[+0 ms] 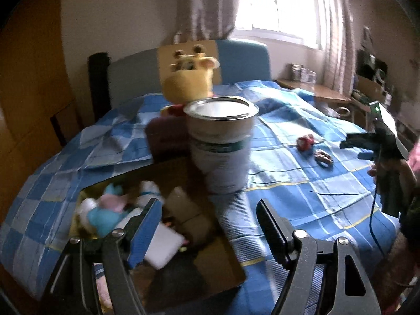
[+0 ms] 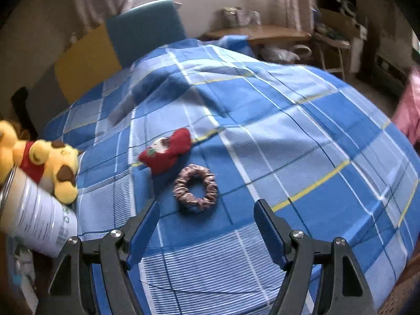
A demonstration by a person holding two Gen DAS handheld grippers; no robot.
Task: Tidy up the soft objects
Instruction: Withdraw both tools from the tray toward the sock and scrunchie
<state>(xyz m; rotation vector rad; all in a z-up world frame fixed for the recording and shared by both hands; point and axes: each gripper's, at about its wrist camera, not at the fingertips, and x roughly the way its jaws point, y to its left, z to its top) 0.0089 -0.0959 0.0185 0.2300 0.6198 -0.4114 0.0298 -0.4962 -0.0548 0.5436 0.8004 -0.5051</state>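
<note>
A pink-brown scrunchie (image 2: 196, 187) and a small red stocking toy (image 2: 168, 151) lie on the blue checked bedspread (image 2: 288, 136). My right gripper (image 2: 207, 210) is open and empty, just short of the scrunchie. A yellow bear plush (image 2: 50, 165) lies at the left by a white tin can (image 2: 34, 223). My left gripper (image 1: 208, 210) is open and empty above a cardboard box (image 1: 210, 260) that holds a pastel plush (image 1: 110, 210). In the left wrist view the can (image 1: 221, 141) stands behind the box, with the bear (image 1: 189, 78) behind it, and the red toy (image 1: 305, 141) and scrunchie (image 1: 324, 157) at right.
A blue and yellow headboard (image 1: 236, 60) stands at the far end of the bed. A wooden side table (image 2: 260, 32) with jars is beyond the bed, near the window. The right-hand gripper body (image 1: 386, 141) shows at the right edge of the left view.
</note>
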